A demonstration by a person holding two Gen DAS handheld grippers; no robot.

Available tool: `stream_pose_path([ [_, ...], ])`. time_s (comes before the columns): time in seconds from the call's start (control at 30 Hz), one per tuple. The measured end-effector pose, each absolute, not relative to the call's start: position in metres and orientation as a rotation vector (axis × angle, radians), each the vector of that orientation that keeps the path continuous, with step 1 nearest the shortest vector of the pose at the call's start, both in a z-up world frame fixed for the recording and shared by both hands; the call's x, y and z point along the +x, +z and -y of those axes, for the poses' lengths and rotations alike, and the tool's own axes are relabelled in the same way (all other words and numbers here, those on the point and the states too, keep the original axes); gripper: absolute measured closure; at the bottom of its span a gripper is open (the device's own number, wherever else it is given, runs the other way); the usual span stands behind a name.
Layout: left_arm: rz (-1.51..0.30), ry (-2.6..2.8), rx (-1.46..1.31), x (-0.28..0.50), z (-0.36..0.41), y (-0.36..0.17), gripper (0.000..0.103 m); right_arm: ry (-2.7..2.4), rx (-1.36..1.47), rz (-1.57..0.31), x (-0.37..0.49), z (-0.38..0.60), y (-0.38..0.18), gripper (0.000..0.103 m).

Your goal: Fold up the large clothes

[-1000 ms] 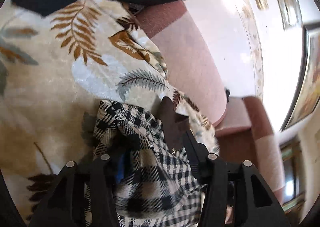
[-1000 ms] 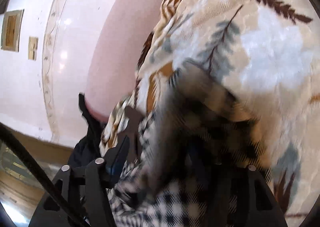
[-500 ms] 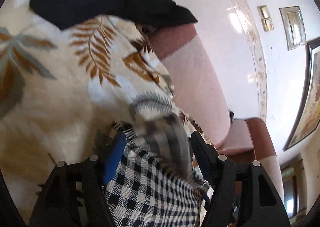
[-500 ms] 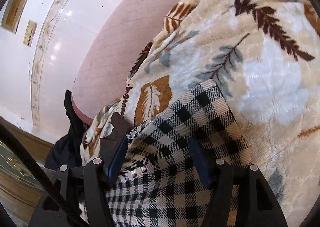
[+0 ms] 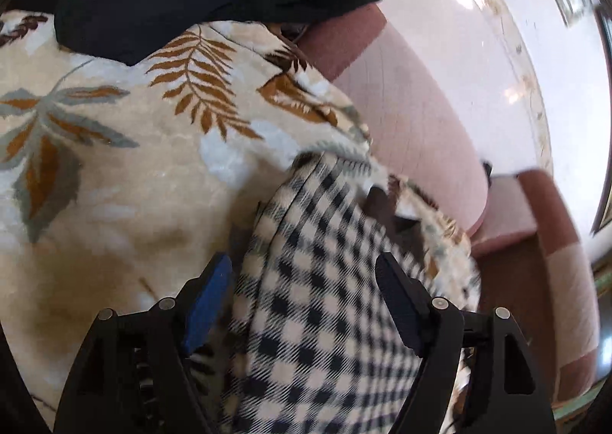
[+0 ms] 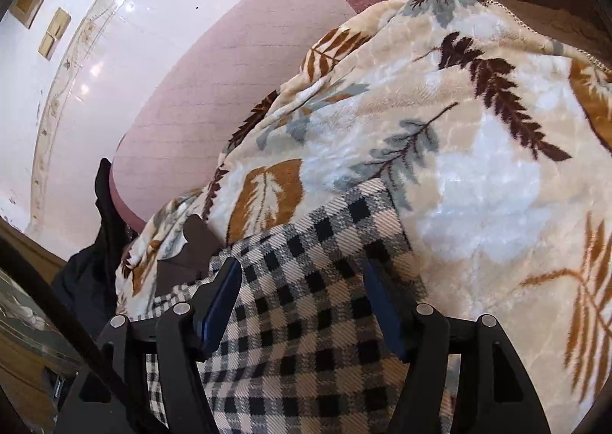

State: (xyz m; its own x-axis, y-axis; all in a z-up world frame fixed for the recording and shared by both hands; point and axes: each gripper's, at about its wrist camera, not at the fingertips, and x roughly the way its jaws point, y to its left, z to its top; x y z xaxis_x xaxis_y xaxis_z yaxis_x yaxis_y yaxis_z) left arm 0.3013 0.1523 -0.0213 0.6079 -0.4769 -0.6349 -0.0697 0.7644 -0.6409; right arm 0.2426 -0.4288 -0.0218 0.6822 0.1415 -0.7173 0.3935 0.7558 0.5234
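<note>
Checked black-and-cream cloth, the shirt (image 5: pixel 325 300), lies on the leaf-print blanket (image 5: pixel 126 150) and runs straight ahead between the fingers of both tools. In the left wrist view the left gripper (image 5: pixel 304 290) has its jaws opening; the shirt passes between them, and the pads do not seem to press it. In the right wrist view the right gripper (image 6: pixel 300 290) also has its jaws opening over the same shirt (image 6: pixel 317 269), whose far edge ends just ahead of the fingertips. Both hands look equally near.
</note>
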Motion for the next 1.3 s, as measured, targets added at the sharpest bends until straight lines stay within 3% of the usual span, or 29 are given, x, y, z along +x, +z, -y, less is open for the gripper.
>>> stream_pose_path([
  [0.37, -1.013, -0.35, -0.473, 0.241, -0.154, -0.039, 0.027, -0.157, 0.539, -0.959, 0.175, 0.438, -0.026, 0.032],
  [0.53, -1.063, -0.465, -0.433, 0.224, -0.132, -0.049, 0.028, -0.134, 0.585, -1.021, 0.125, 0.446, -0.037, 0.032],
  [0.57, -1.078, -0.486, -0.436, 0.222, -0.127, -0.051, 0.03, -0.113, 0.612, -1.034, 0.119, 0.445, -0.041, 0.032],
  [0.67, -1.114, -0.453, -0.395, 0.216, -0.112, -0.058, 0.072, -0.031, 0.671, -1.052, 0.104, 0.43, -0.05, 0.034],
  [0.7, -1.124, -0.425, -0.374, 0.214, -0.11, -0.06, 0.089, -0.002, 0.673, -1.058, 0.102, 0.423, -0.052, 0.052],
  [0.77, -1.12, -0.397, -0.355, 0.207, -0.108, -0.056, 0.093, 0.045, 0.656, -1.107, 0.104, 0.409, -0.055, 0.093],
  [0.83, -1.094, -0.396, -0.34, 0.194, -0.109, -0.041, 0.096, 0.029, 0.582, -1.107, 0.099, 0.402, -0.044, 0.095],
  [1.07, -1.127, -0.384, -0.212, 0.161, -0.105, -0.039, 0.096, -0.04, 0.577, -1.14, 0.077, 0.419, -0.041, 0.097],
  [1.13, -1.145, -0.377, -0.238, 0.163, -0.111, -0.045, 0.091, -0.068, 0.538, -1.159, 0.081, 0.414, -0.045, 0.095],
  [1.23, -1.117, -0.375, -0.303, 0.16, -0.131, -0.038, 0.08, -0.114, 0.506, -1.132, 0.079, 0.413, -0.036, 0.086],
  [1.3, -1.066, -0.358, -0.343, 0.157, -0.15, -0.029, 0.071, -0.16, 0.5, -1.099, 0.071, 0.42, -0.028, 0.07],
])
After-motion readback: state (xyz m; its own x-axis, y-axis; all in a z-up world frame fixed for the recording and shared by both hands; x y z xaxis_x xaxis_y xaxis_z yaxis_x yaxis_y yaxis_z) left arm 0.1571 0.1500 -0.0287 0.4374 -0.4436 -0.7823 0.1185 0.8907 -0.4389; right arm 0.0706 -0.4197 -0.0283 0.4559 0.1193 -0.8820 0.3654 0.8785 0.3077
